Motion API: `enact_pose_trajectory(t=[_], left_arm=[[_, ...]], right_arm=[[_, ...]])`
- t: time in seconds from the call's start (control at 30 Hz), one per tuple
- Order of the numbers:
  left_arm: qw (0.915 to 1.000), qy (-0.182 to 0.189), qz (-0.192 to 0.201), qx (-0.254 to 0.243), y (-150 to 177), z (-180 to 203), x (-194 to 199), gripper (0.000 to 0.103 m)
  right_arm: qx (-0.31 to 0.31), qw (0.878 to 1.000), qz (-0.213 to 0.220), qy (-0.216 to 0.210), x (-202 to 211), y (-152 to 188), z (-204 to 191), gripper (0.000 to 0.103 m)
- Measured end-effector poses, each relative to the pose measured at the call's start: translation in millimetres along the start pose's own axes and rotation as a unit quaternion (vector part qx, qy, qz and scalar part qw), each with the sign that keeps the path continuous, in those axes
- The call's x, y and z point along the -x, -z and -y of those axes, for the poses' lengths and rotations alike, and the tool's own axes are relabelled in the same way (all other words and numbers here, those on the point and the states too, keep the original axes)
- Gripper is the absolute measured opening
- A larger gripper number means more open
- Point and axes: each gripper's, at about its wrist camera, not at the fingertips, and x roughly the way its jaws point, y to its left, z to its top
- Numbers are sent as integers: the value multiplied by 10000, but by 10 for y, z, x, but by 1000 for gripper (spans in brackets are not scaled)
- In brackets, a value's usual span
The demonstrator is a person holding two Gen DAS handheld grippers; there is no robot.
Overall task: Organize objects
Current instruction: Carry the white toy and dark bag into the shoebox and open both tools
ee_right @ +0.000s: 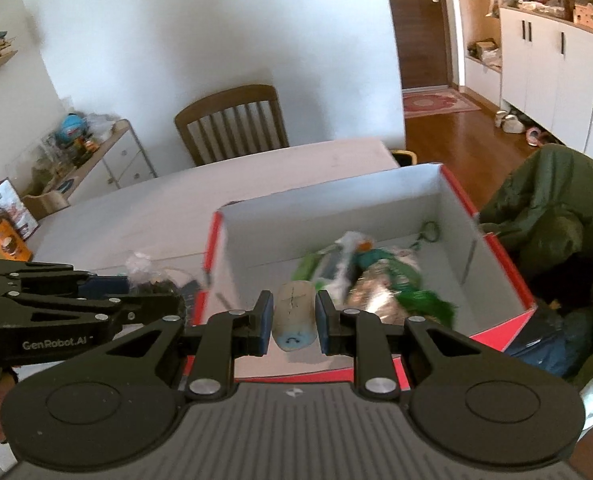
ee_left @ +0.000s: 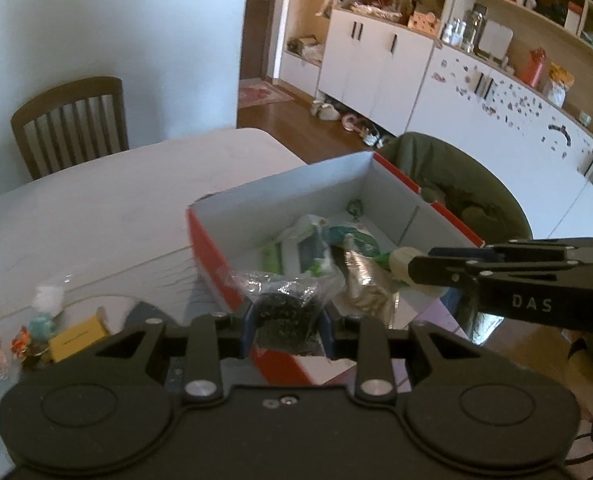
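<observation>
A red box with a white inside [ee_left: 284,196] [ee_right: 336,216] sits at the table's right edge. It holds green packets [ee_left: 296,248], a silver foil packet [ee_left: 362,280] [ee_right: 370,292] and a green keychain [ee_right: 428,232]. My left gripper [ee_left: 286,322] [ee_right: 164,300] is shut on a clear bag of dark stuff [ee_left: 284,300] [ee_right: 148,280], held over the box's near left corner. My right gripper [ee_right: 294,322] [ee_left: 414,268] is shut on a cream oval object with a blue end [ee_right: 294,308] [ee_left: 400,258], which hangs above the box's near right part.
Small figurines [ee_left: 20,348], a yellow box [ee_left: 76,338] and a white tuft [ee_left: 48,298] lie on the white table [ee_left: 96,208] left of the box. A wooden chair [ee_right: 232,124] stands behind the table. A green jacket [ee_right: 556,200] lies to the right. White cabinets [ee_left: 376,64] line the far wall.
</observation>
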Motion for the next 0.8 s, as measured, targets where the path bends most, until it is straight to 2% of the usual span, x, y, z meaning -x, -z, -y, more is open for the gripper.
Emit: enact_pose_trajectory(t=[0.37,0.63,0.8], left_arm=[[9975,-175,-438,-527,-202,462,-448,30],[9928,-178,-1108,-413,-311,497,-919,30],[9858,-260,-1569,-541,-323,513,-1182,30]], right_arm=[[83,9991,-74,398,-266,-125,582,22],[245,9976,-316,562,-589,-116,753,22],[486,9957,-443,656,-793,-115,761,22]])
